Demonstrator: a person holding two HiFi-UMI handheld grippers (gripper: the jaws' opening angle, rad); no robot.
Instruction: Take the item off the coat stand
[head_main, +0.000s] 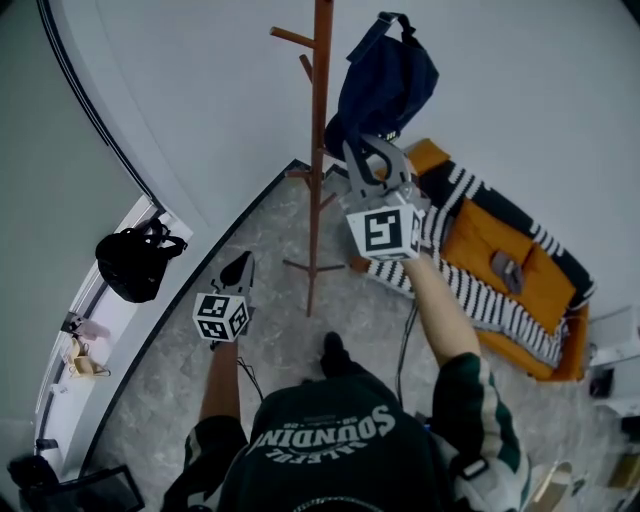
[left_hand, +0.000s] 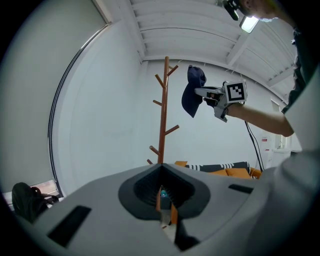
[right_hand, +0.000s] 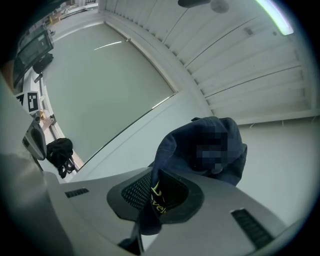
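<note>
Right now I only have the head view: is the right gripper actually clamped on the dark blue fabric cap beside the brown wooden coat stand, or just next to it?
Observer: Clamped. In the right gripper view, the right gripper has its jaws pinched on an edge of the dark blue fabric cap.
Operator: Is the cap hooked on a peg?
Observer: It seems not. The left gripper view sees it side-on, and a gap shows between the cap and the brown wooden coat stand.
Operator: Left gripper free?
Observer: Yes. Its own view shows the left gripper with its jaws together and nothing between them.
</note>
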